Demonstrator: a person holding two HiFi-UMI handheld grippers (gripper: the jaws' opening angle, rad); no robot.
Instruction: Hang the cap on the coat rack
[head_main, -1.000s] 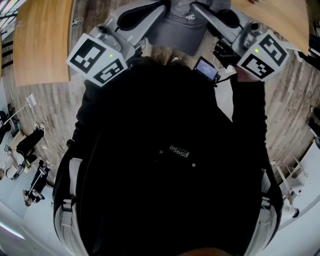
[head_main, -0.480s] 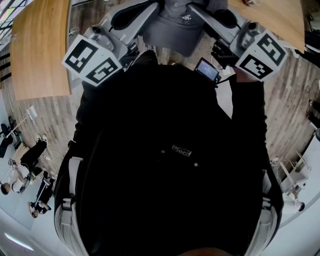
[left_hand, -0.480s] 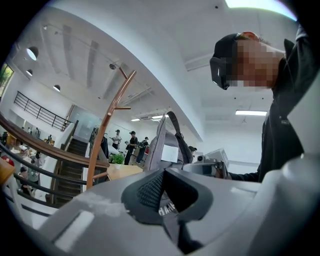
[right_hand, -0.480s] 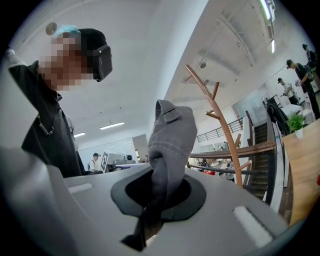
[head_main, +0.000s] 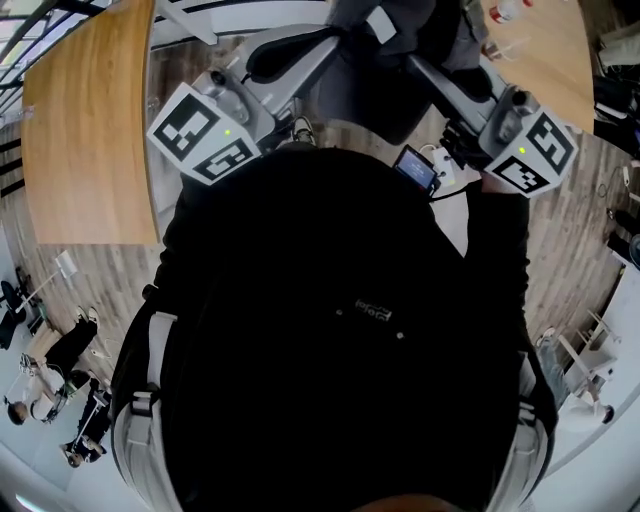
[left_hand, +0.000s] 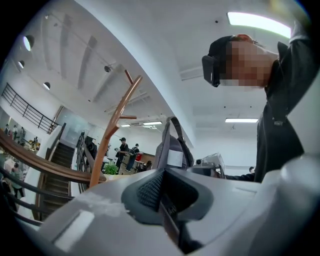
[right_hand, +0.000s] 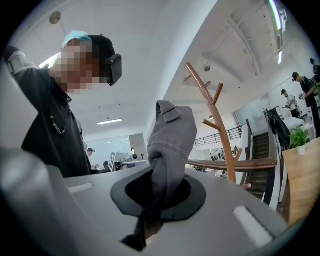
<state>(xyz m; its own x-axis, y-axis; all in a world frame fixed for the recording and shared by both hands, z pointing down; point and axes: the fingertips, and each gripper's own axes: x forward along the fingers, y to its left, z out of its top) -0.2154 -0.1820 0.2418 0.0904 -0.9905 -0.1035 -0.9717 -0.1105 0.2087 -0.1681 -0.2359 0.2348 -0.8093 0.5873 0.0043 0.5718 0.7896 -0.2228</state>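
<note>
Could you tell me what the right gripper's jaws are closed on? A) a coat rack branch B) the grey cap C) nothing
B: the right gripper view shows the right gripper shut on a fold of the grey cap, with the wooden coat rack standing apart behind it.

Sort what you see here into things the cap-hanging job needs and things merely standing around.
Belongs to the job: grey cap, coat rack, left gripper and right gripper, both shut on the cap.

Just standing around: wooden table, potted plant, staircase.
</note>
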